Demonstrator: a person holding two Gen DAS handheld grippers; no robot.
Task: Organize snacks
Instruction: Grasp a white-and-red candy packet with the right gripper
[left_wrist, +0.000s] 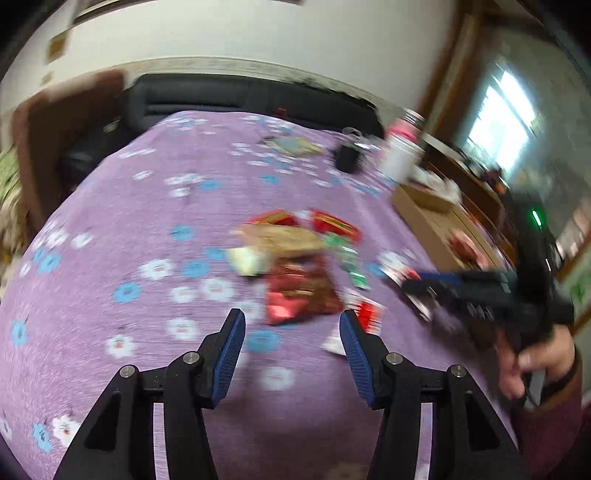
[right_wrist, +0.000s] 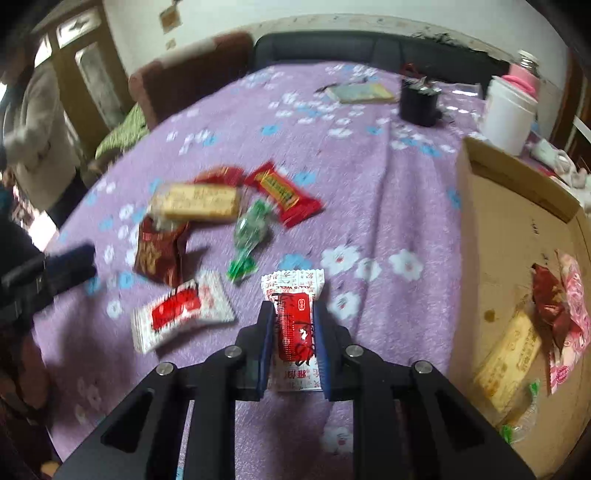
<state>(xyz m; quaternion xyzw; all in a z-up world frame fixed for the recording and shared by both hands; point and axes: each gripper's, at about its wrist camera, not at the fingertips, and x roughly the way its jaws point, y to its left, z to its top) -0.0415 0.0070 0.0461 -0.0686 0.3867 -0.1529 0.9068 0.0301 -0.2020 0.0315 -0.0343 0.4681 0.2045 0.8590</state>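
Seen from the right wrist, my right gripper (right_wrist: 294, 308) is shut on a white-and-red snack packet (right_wrist: 295, 325), just above the purple flowered cloth (right_wrist: 369, 177). A matching packet (right_wrist: 183, 314) lies to its left. Further out are a green candy (right_wrist: 251, 232), a red bar (right_wrist: 282, 194), a biscuit pack (right_wrist: 199, 203) and a dark red bag (right_wrist: 159, 251). In the blurred left wrist view, my left gripper (left_wrist: 291, 321) is open and empty, short of the dark red bag (left_wrist: 299, 291). The right gripper (left_wrist: 417, 288) shows at the right.
An open cardboard box (right_wrist: 495, 221) on the right holds a biscuit pack (right_wrist: 509, 354) and red and pink packets. Behind it stand a white tub (right_wrist: 508, 110), a black cup (right_wrist: 419, 101) and a book (right_wrist: 360, 92). A person (right_wrist: 33, 122) stands at the far left.
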